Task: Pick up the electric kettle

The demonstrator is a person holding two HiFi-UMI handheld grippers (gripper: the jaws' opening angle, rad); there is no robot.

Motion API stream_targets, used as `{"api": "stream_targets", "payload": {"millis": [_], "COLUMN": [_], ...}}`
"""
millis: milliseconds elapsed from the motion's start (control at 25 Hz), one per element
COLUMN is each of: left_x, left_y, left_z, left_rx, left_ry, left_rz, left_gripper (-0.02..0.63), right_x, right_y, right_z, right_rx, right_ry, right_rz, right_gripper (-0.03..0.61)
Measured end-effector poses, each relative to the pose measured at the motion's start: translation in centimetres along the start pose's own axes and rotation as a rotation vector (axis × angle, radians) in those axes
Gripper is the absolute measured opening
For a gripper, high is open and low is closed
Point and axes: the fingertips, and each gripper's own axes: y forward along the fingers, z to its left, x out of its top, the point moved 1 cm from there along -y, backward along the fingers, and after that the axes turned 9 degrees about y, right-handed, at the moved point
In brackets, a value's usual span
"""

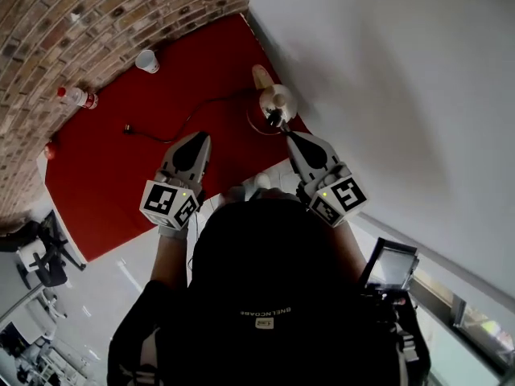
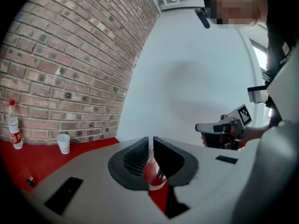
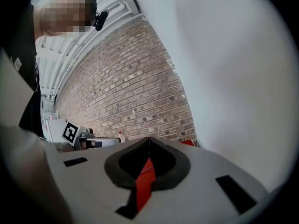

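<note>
— Far right on the red surface, beside the white wall: electric kettle, upright on its round base.
— Right gripper?
— Just near of the kettle, not touching; jaws pressed together, empty.
— Left gripper?
— Further left, over the red; jaws a thin slit apart, gripping nothing. Cord plug lying left of it.

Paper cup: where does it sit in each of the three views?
Head view: paper cup upper left, on the red mat near the brick wall.
Left gripper view: paper cup lower left, at the wall's foot.
Right gripper view: not in it.
Shared landmark: the brick wall, in all three.
</note>
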Motion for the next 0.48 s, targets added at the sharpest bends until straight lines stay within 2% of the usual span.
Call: {"api": "stream_targets", "payload": {"millis": [480], "left_x": [-1.8], "left_y": [6.5], "left_z": [2.2], "left_rx": [-0.151], "left_ry": [0.079], "left_rz": [0.058], "left_gripper": [0.069], "right_x": [-1.4], "right_y": [-3.4], "right_z": [-1.4], "right_rx": [-0.217], "right_ry": [0.02], "right_rz": [-0.02], "right_gripper": [0.008]}}
